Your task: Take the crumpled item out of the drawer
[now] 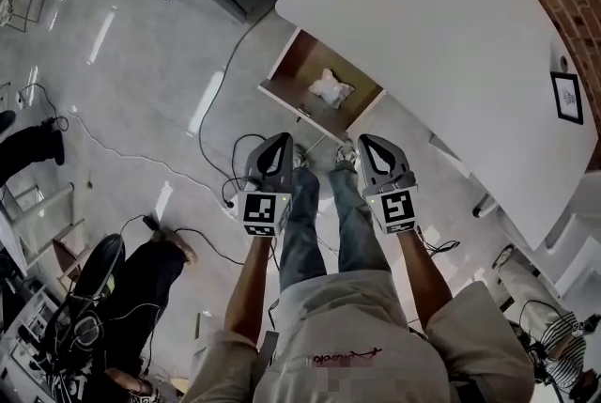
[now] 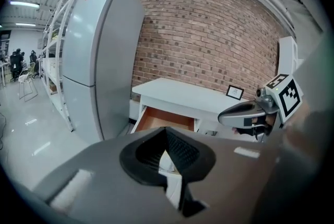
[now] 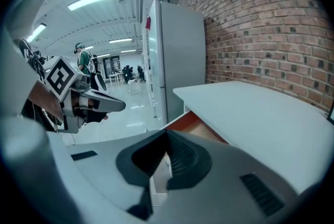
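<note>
**Left gripper** [image 1: 278,144]: It was held low in front of the person, well short of the drawer. In the left gripper view its jaws met at the tips [image 2: 166,130]. Only a thin wedge of pale background showed behind them, and nothing was held.

**Drawer** [image 1: 302,110]: It stood pulled out from under the table [image 1: 441,35], with its brown floor exposed from above. The opening step therefore looked complete. The left gripper view showed only the drawer's orange inner wall [image 2: 166,118], not its contents.

**Item** [image 1: 331,88]: This white crumpled lump lay near the middle of the drawer floor, touching neither side wall as far as could be seen. Its outline was irregular. It seemed a little longer across the drawer, roughly parallel to the front edge, with a small peak toward the table. No end clearly pointed anywhere.

**Right gripper** [image 1: 366,144]: It was level with the left one and just beside it, on the other side of the person's legs. Its jaws [image 3: 166,134] were likewise pressed together and empty.

**Progress:** Neither gripper had reached the drawer, and the item had not been touched. What remained, by this reading, was to approach, part one pair of jaws, close them across the lump's shorter width, and lift it clear of the drawer.
</note>
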### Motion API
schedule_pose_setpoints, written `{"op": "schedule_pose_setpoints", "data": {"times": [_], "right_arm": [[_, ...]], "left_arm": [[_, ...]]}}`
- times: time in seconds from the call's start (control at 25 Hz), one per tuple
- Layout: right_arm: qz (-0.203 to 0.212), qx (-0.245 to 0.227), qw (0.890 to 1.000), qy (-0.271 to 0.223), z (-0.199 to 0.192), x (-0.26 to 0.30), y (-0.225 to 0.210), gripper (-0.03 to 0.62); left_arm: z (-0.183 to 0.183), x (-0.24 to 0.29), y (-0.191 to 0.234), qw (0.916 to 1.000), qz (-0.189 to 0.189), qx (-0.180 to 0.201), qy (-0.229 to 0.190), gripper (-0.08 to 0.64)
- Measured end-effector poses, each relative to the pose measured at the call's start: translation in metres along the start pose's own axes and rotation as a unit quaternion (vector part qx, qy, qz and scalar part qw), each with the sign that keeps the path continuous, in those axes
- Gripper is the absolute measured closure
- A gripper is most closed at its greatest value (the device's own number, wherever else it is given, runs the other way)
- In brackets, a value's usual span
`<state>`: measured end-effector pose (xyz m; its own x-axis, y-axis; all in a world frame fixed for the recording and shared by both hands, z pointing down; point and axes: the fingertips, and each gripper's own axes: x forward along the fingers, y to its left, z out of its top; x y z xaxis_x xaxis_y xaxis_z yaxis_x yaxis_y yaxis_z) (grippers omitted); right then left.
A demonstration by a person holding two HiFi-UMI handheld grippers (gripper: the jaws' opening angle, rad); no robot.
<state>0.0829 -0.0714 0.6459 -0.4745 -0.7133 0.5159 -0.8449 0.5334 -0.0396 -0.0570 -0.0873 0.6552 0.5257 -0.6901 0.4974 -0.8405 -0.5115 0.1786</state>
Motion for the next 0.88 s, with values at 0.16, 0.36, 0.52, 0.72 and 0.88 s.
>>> {"op": "schedule_pose_setpoints", "data": {"times": [0.16, 0.36, 0.52, 0.72, 0.88], "right_arm": [[0.003, 0.007, 1.000, 0.018, -0.028, 0.014, 0.005, 0.580], [0.003, 0.015, 0.999, 0.043, -0.062, 0.029, 0.007, 0.580], [0.008, 0.022, 0.998, 0.055, -0.084, 0.037, 0.013, 0.580], [0.017, 0.010, 0.998, 0.060, -0.096, 0.057, 0.014, 0.580], [0.022, 0.000, 0.998, 0.058, -0.098, 0.079, 0.012, 0.580]], "left_arm": [[-0.023, 0.010, 0.004, 1.0000, -0.007, 0.004, 0.004, 0.551], [-0.051, 0.018, 0.010, 0.9998, -0.007, -0.011, 0.013, 0.551], [-0.075, 0.021, 0.014, 0.9996, -0.007, -0.017, 0.019, 0.551], [-0.097, 0.031, 0.016, 0.9994, -0.009, -0.025, 0.021, 0.551], [-0.107, 0.036, 0.019, 0.9991, -0.007, -0.036, 0.021, 0.551]]}}
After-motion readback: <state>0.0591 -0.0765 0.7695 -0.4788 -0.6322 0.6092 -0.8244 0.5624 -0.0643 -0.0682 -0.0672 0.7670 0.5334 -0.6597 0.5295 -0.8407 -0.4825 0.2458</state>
